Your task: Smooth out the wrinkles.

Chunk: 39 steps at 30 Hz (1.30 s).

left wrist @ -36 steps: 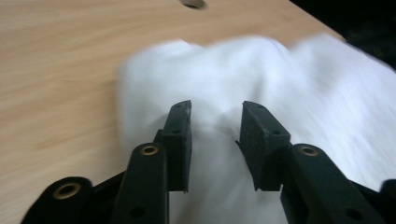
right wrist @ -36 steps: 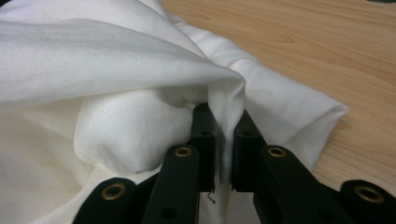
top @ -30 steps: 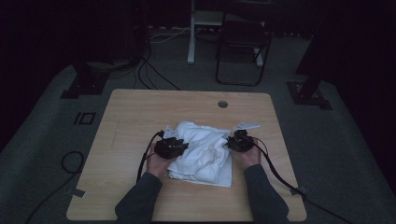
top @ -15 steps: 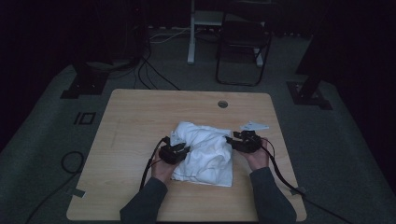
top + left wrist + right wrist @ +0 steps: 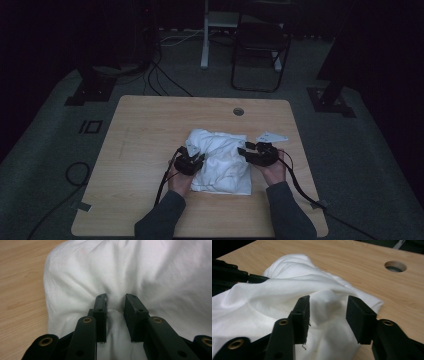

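A crumpled white cloth (image 5: 222,162) lies on the wooden table (image 5: 150,125), a little right of centre and towards the near edge. My left gripper (image 5: 196,158) is at the cloth's left edge. Its jaws have just been closing, and in the left gripper view (image 5: 115,301) they pinch a raised fold of the cloth (image 5: 155,272). My right gripper (image 5: 244,150) is at the cloth's right side. Its jaws have just been opening and stand wide apart (image 5: 328,303). A bulge of cloth (image 5: 287,290) sits loose between them, and the pads do not press on it.
A round cable hole (image 5: 238,111) is in the table's far side, also seen from the right gripper (image 5: 395,266). A folding chair (image 5: 260,45) and a white post (image 5: 205,40) stand beyond the table. Cables trail from both grippers over the near edge.
The right gripper has lifted slightly off the cloth's right side, and its grey plate now shows. The left hand has crept a little along the cloth's left edge.
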Motion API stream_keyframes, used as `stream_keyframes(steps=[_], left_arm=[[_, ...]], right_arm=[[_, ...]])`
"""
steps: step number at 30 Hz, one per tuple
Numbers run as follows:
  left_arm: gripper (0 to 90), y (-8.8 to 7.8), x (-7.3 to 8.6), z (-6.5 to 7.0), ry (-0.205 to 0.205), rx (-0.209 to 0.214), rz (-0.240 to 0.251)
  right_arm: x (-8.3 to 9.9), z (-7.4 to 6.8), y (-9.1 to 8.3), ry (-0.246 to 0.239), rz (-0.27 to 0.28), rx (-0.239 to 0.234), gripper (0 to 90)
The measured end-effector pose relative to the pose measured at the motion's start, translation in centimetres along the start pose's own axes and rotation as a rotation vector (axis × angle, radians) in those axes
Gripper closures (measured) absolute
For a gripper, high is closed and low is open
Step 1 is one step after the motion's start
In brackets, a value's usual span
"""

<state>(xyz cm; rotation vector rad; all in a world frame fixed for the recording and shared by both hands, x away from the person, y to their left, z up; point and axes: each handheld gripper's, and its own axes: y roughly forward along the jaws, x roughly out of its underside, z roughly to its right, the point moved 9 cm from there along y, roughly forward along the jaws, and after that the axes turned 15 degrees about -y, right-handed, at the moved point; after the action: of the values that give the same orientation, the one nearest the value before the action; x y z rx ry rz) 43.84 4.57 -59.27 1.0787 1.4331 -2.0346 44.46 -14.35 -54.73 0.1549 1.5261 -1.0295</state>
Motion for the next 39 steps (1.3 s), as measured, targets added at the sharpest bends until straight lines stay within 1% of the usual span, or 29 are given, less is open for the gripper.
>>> stream_keyframes(steps=[2,3,4,5,6,7,8,10,11,12,14,15,16,17,19,22,23,25,27,29,30,31,32,33,35,36,37,38,39], left_arm=[[72.2,0.2,-0.2,0.0,-0.005,-0.001,0.001],[72.3,0.3,-0.2,0.0,-0.003,-0.004,-0.002],[72.2,0.3,-0.2,0.0,-0.001,-0.002,-0.004],[72.2,0.2,-0.2,0.0,-0.002,0.002,-0.004],[72.2,0.2,-0.2,-0.1,-0.007,0.008,-0.001],[72.2,0.1,-0.2,-0.1,-0.012,0.013,0.001],[72.2,0.1,-0.2,-0.2,-0.012,0.015,0.001],[72.2,0.0,-0.2,-0.2,-0.013,0.025,0.002],[72.1,0.0,-0.2,-0.1,-0.006,0.022,0.001],[72.1,0.0,-0.2,-0.1,-0.001,0.019,0.002],[72.0,0.0,-0.2,-0.1,-0.007,0.018,0.0],[72.0,0.0,-0.2,-0.2,-0.012,0.023,0.002],[71.9,0.0,-0.2,-0.2,-0.014,0.029,0.002],[71.9,0.0,-0.2,-0.3,-0.018,0.033,0.005],[71.8,-0.1,-0.2,-0.3,-0.015,0.031,0.001],[71.7,-0.1,-0.2,-0.2,-0.009,0.024,0.01],[71.5,-0.1,-0.2,-0.2,-0.008,0.024,0.012],[71.5,-0.1,-0.2,-0.2,-0.007,0.023,0.014],[71.4,-0.1,-0.2,-0.2,-0.008,0.024,0.017],[71.4,-0.2,-0.2,-0.2,-0.01,0.026,0.018],[71.4,-0.2,-0.2,-0.2,-0.009,0.027,0.017],[71.4,-0.2,-0.2,-0.3,-0.009,0.031,0.02],[71.4,-0.2,-0.2,-0.3,-0.01,0.034,0.021],[71.4,-0.2,-0.2,-0.3,-0.01,0.035,0.023],[71.4,-0.2,-0.1,-0.3,-0.007,0.035,0.023],[71.4,-0.2,-0.1,-0.3,-0.008,0.036,0.022],[71.4,-0.2,-0.2,-0.2,-0.011,0.037,0.022],[71.5,-0.2,-0.2,-0.2,-0.011,0.037,0.022],[71.4,-0.2,-0.2,-0.3,-0.018,0.035,0.022]], right_arm=[[0.0,0.0,0.9,0.011,-0.016,-0.007,51.4],[0.0,0.0,1.4,0.016,-0.025,-0.011,60.3],[0.0,0.0,1.7,0.005,-0.03,-0.018,76.4],[0.1,0.1,1.7,-0.005,-0.044,-0.01,83.9],[0.0,0.5,1.5,-0.001,-0.057,0.011,86.8],[-0.2,1.0,1.0,0.004,-0.044,0.029,87.4],[-0.5,1.7,0.3,0.02,-0.024,0.056,87.7],[-0.9,3.5,-1.4,0.064,0.004,0.127,87.9],[-1.0,4.2,-2.0,0.08,0.013,0.139,87.8],[-0.9,4.6,-2.2,0.084,0.004,0.147,87.4],[-0.3,5.1,-2.1,0.082,-0.04,0.195,86.3],[-0.1,5.0,-1.9,0.082,-0.051,0.193,82.6],[0.1,4.7,-1.9,0.084,-0.052,0.185,75.6],[0.2,4.4,-2.0,0.082,-0.047,0.184,71.9],[0.3,3.8,-2.3,0.066,-0.043,0.193,63.8],[0.4,2.6,-2.9,0.055,-0.022,0.176,58.3],[0.5,2.2,-2.9,0.056,-0.025,0.169,54.9],[0.7,2.0,-2.4,0.063,-0.033,0.161,53.4],[1.0,2.2,-1.4,0.085,-0.046,0.151,50.8],[1.3,2.5,-0.3,0.103,-0.066,0.121,52.5],[1.5,2.5,0.2,0.103,-0.082,0.104,60.1],[1.6,2.5,0.6,0.091,-0.096,0.093,70.6],[1.8,2.6,0.7,0.082,-0.109,0.09,83.4],[1.9,2.8,0.7,0.085,-0.122,0.101,87.4],[1.9,3.3,0.1,0.102,-0.112,0.116,88.4],[1.9,3.9,-0.6,0.11,-0.106,0.151,88.4],[2.0,4.3,-1.0,0.115,-0.104,0.174,88.1],[2.0,4.3,-1.0,0.115,-0.104,0.174,88.1],[2.6,5.3,-2.5,0.129,-0.125,0.26,83.0]])
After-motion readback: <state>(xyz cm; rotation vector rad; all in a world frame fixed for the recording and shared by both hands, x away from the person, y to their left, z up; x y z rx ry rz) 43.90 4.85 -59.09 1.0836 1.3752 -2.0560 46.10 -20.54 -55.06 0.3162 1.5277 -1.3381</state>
